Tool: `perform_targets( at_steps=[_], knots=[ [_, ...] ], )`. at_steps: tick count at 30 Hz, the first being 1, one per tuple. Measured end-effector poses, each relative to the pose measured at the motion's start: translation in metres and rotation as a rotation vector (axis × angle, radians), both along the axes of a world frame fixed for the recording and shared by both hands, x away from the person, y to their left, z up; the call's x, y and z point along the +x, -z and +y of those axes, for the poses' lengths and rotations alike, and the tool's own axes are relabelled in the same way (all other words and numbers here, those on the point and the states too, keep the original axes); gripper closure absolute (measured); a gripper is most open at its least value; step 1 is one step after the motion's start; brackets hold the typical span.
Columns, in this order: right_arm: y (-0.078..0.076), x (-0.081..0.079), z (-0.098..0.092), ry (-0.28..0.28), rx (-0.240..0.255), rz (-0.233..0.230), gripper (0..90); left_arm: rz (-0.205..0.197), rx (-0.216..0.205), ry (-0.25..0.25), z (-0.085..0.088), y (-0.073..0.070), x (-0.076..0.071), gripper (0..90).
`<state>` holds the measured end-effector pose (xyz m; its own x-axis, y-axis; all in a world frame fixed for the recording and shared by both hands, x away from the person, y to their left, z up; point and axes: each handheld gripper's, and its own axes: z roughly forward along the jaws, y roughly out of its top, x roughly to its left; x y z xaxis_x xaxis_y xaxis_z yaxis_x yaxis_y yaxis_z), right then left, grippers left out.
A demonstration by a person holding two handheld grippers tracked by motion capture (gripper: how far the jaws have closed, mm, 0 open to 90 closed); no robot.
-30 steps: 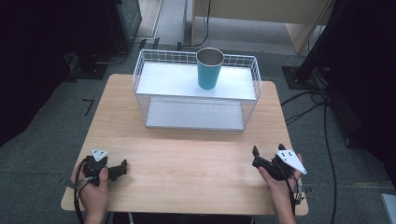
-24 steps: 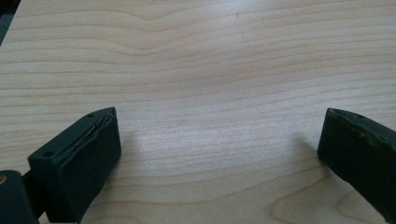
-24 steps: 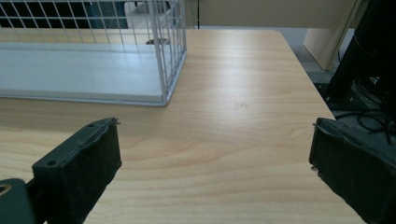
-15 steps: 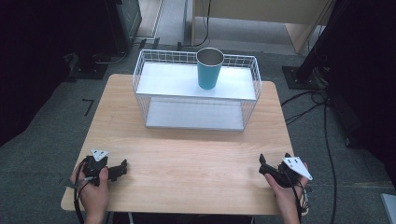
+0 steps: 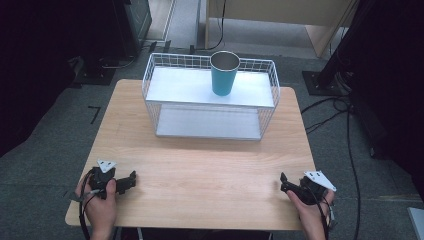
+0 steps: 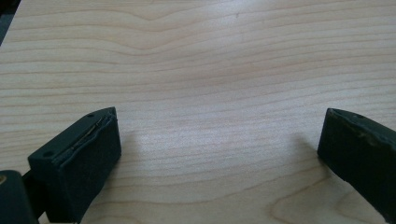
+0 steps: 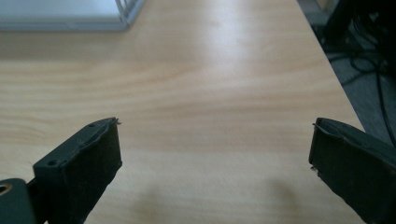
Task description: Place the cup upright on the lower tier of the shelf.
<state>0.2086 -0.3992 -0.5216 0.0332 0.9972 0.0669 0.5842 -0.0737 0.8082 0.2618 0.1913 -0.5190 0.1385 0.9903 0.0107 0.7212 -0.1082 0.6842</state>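
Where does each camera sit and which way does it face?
High view: above the person's side, looking forward and down on the table, wire rack and blue cup; both hands show, with left claw and right claw.
Left gripper view: on the left claw, looking at bare wood between open jaws.
Right gripper view: on the right claw, facing the rack's corner and the table's edge.
Shared: table, rack.
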Motion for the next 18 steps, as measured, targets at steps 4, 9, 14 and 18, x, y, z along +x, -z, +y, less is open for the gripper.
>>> perform_targets(
  at_steps=[4,9,14,18],
  knots=[
    [0.0019,-0.0003,-0.0013,0.001,-0.022,0.068,3.8,0.000,0.000,0.000,0.0000,0.0000,0.0000,0.0],
    [0.0043,0.0001,-0.0022,-0.010,-0.023,0.137,3.8,0.000,0.000,0.000,0.0000,0.0000,0.0000,0.0],
    [0.0046,-0.0009,-0.0009,-0.011,-0.039,0.141,3.7,0.000,0.000,0.000,0.0000,0.0000,0.0000,0.0],
    [0.0046,-0.0013,-0.0009,-0.006,-0.036,0.143,3.2,-0.001,-0.002,-0.001,0.0000,0.0001,0.0001,0.0]
  ],
)
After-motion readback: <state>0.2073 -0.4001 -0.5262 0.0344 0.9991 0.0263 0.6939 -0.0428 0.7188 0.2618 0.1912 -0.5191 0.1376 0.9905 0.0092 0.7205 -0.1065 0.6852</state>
